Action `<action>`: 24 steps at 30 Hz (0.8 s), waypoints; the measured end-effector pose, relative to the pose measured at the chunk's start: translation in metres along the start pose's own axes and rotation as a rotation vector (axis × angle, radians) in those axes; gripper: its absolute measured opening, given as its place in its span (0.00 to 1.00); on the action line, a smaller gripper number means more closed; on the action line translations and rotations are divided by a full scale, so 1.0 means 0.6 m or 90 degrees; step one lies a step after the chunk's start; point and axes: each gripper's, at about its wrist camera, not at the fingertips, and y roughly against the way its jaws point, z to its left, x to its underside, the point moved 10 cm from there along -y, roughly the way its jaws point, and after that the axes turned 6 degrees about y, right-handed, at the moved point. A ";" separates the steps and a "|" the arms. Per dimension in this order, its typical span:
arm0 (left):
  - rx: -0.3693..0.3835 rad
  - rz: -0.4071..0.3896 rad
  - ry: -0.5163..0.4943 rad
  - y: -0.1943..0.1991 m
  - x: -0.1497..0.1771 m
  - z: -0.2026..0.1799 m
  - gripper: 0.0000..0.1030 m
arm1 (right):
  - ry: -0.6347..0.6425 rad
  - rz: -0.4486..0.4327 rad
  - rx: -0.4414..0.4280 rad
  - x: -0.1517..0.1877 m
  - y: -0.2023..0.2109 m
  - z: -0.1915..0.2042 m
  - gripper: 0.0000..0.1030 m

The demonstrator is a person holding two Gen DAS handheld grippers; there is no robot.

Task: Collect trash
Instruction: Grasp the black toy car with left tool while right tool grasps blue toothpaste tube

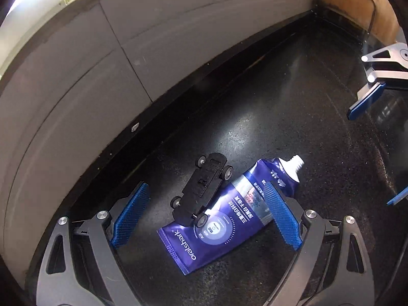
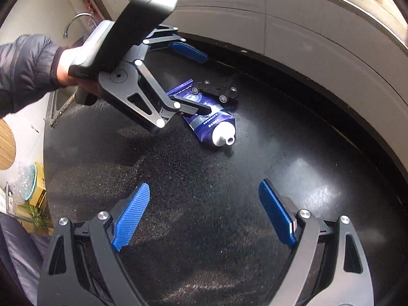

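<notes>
left claw [image 1: 206, 214], fingers spread wide apart, poised over a blue toothpaste tube [image 1: 229, 214] lying flat on the dark speckled bench [image 1: 293, 107]. the tube has no cap, its white nozzle [image 1: 297, 165] pointing away from the wall. a black toy car [image 1: 201, 191] lies upside down, wheels up, its rear end resting on the tube's flat crimped end. right claw [image 2: 204, 214], likewise spread and empty, hangs over bare bench, well apart from the tube. judgement: the tube looks light, soft and partly squeezed, with a glossy, likely slippery skin. a hold across the middle of the body, clear of the car, seems best; hard pinching could push paste out of the open nozzle, and lifting may tip the car off.
</notes>
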 end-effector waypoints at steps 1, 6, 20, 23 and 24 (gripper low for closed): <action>0.012 0.005 -0.011 -0.010 0.000 0.004 0.86 | 0.018 0.006 0.000 -0.007 -0.014 0.000 0.82; 0.100 -0.008 -0.049 -0.028 -0.008 0.014 0.86 | 0.088 0.027 -0.015 -0.048 -0.078 -0.005 0.82; 0.227 -0.015 -0.046 -0.039 -0.003 0.062 0.80 | 0.242 0.038 -0.056 -0.101 -0.151 -0.007 0.53; 0.222 -0.014 -0.055 -0.038 0.004 0.063 0.80 | 0.261 0.053 -0.063 -0.088 -0.144 0.005 0.52; 0.215 -0.015 -0.064 -0.041 0.003 0.064 0.80 | 0.267 0.060 -0.064 -0.079 -0.139 0.010 0.52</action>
